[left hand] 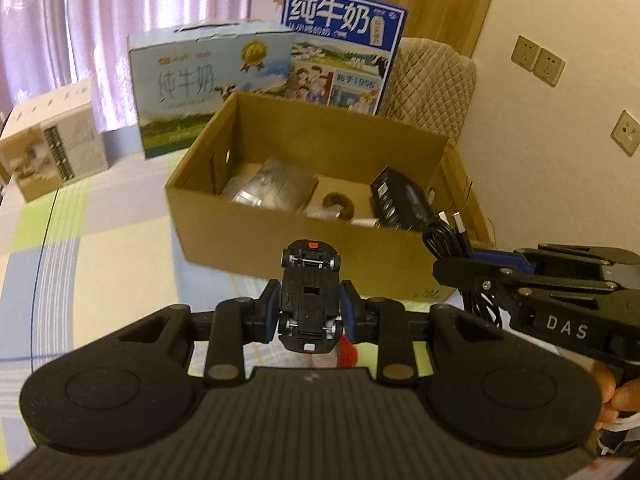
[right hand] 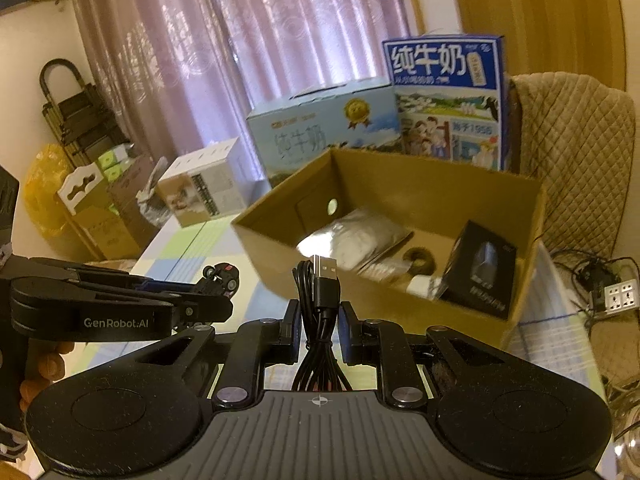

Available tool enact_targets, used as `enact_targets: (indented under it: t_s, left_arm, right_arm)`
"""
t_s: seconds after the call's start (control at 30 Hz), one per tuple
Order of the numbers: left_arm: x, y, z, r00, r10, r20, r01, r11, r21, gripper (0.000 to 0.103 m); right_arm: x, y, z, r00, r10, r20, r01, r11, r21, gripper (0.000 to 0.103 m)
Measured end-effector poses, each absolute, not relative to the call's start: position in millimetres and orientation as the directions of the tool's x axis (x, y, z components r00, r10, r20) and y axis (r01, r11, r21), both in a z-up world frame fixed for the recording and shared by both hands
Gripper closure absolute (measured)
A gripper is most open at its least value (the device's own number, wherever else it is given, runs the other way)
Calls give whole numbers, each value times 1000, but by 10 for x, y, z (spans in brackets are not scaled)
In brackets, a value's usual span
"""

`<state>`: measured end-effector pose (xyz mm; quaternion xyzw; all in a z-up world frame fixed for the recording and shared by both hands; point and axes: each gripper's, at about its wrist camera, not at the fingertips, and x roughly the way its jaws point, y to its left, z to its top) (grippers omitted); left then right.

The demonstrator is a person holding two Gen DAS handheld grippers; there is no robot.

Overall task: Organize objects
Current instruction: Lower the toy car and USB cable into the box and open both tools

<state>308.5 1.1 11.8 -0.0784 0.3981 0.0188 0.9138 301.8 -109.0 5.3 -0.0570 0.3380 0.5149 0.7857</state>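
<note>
My left gripper (left hand: 310, 312) is shut on a black toy car (left hand: 310, 288), held underside up, in front of the open cardboard box (left hand: 280, 232). My right gripper (right hand: 319, 328) is shut on a bundled black USB cable (right hand: 318, 300), plugs pointing up, also short of the box (right hand: 460, 196). The right gripper (left hand: 472, 268) with the cable (left hand: 450, 236) shows at the right of the left wrist view. The left gripper with the car (right hand: 220, 276) shows at the left of the right wrist view. Inside the box lie a silver pouch (right hand: 360, 240), a black box (right hand: 480, 276) and a brown ring (right hand: 418, 260).
Two milk cartons (left hand: 212, 84) (left hand: 344, 48) stand behind the cardboard box. A small white box (left hand: 52, 148) sits at the far left on the checked tablecloth (left hand: 100, 232). A quilted chair back (right hand: 572, 152) stands to the right, a power strip (right hand: 618, 296) below it.
</note>
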Motion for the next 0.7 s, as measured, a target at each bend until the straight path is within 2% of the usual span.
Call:
enact_targets:
  t_s: [0.7]
  left_arm:
    - [4106,41,266,715,7,-700,-97,991,-88,77]
  right_arm:
    - [3983,-812,230,292,781,-552,-799,516,308,88]
